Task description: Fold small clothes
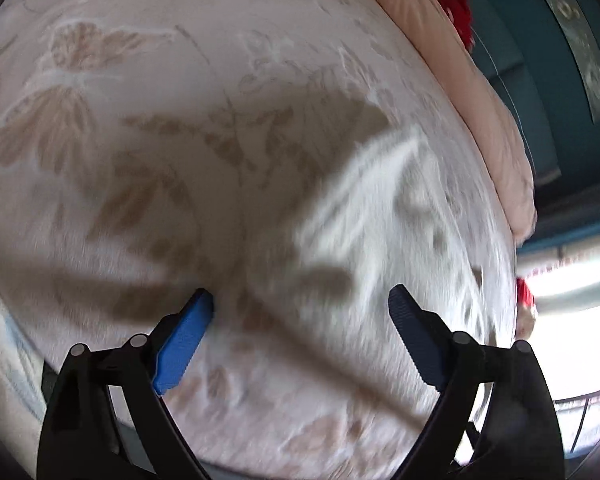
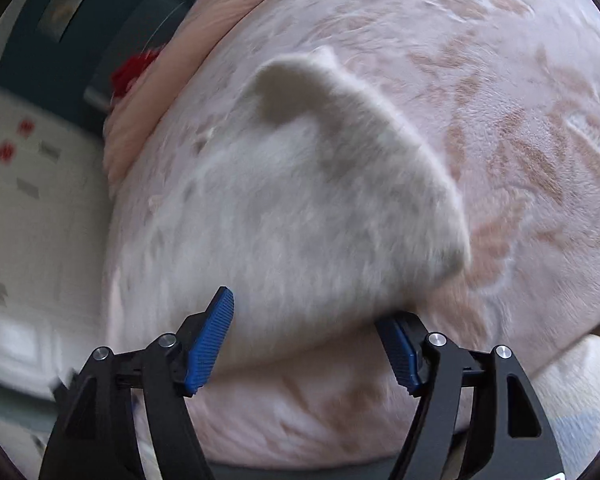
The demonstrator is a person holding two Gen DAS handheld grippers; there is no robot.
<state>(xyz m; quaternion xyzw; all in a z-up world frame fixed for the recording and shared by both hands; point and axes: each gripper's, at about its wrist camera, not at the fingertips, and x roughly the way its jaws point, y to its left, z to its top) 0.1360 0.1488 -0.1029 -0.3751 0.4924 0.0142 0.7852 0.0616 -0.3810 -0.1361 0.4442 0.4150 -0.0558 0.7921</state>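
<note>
A small white garment (image 2: 320,208) lies on the pink leaf-patterned bedspread (image 2: 520,128), with one corner curled up at its far end. It is blurred in both views. My right gripper (image 2: 308,332) is open just above the garment's near edge, with the cloth between and beyond its blue pads (image 2: 212,340). In the left wrist view the same garment (image 1: 380,216) lies ahead and to the right. My left gripper (image 1: 300,320) is open and empty over the bedspread (image 1: 140,140), left of the garment.
A peach quilted blanket (image 1: 480,92) with a red item (image 1: 458,16) lies along the bed's far edge, in front of a dark teal headboard (image 1: 512,20). The bed's edge and a pale floor (image 2: 32,220) show to the left in the right wrist view.
</note>
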